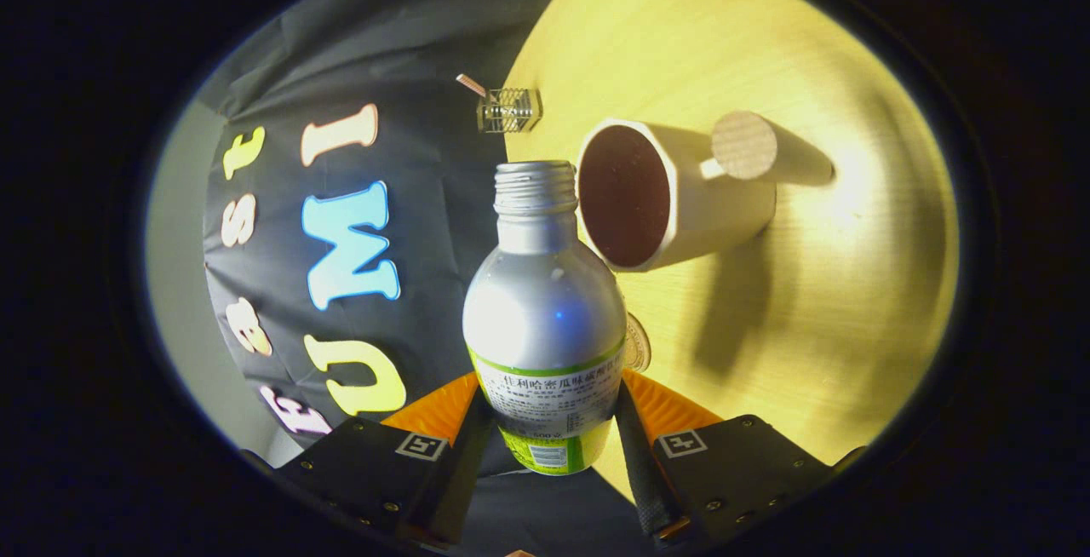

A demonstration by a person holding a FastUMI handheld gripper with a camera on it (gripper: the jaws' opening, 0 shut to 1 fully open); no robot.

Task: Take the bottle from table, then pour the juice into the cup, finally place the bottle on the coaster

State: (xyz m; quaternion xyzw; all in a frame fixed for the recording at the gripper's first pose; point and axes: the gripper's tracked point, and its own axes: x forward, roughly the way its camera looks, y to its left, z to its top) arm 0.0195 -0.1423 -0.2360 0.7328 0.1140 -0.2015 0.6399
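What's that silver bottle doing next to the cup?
A handheld gripper has its jaws shut on the bottle, which has no cap on. The view is tipped sideways, so the bottle's open mouth sits right beside the rim of the white cup on the wooden table. No juice can be seen coming out.

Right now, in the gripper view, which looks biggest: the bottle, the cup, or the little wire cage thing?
1. Bottle, held between the claw's fingers; nearness to the camera inflates it.
2. Cup, close behind, so those two are unsure.
3. Wire cage, clearly smallest, though farthest.
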